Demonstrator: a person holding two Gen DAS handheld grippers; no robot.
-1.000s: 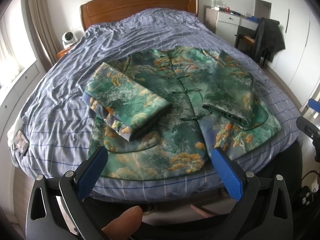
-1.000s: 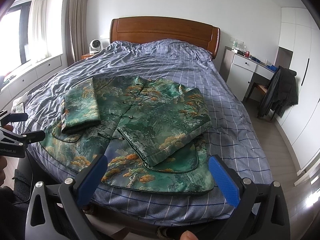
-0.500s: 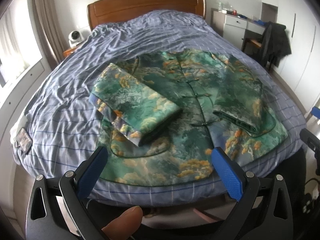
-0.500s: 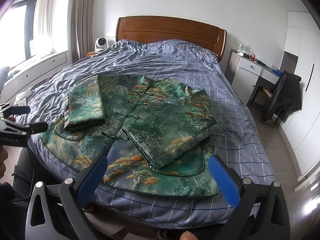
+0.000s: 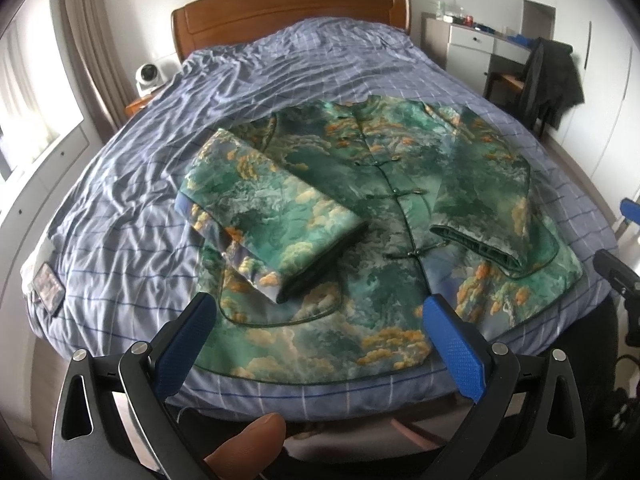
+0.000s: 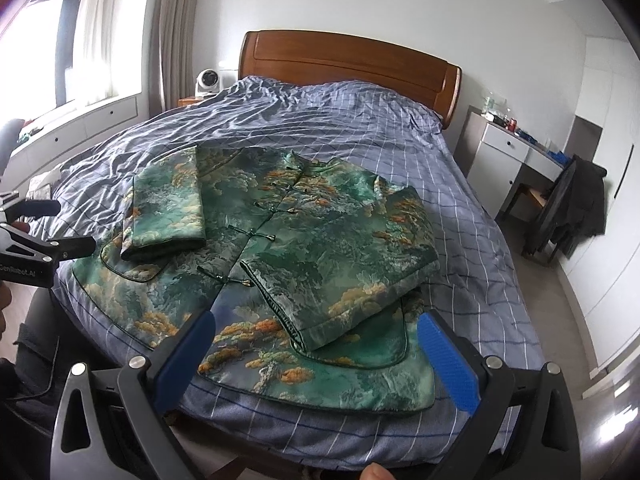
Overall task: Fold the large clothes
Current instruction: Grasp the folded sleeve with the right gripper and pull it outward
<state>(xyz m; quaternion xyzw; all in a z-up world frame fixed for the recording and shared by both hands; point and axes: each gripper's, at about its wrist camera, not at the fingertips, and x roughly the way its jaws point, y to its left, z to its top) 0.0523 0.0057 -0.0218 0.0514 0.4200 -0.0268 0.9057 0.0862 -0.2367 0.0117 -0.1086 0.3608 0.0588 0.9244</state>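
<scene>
A green brocade jacket (image 5: 372,216) lay face up, buttoned, on the near half of the bed (image 5: 120,200), both sleeves already folded in across its front. The left gripper (image 5: 316,320) and the right gripper (image 6: 316,344) hung over the near hem with jaws spread wide, holding nothing.

The likely next step was lifting the hem toward the collar. The fabric looked slick and stiff, so a shallow pinch could let it slide free, and the left sleeve (image 5: 276,216), lying loose and slanted, could slip off as the hem rose. Uneven lifting would skew the fold.
</scene>
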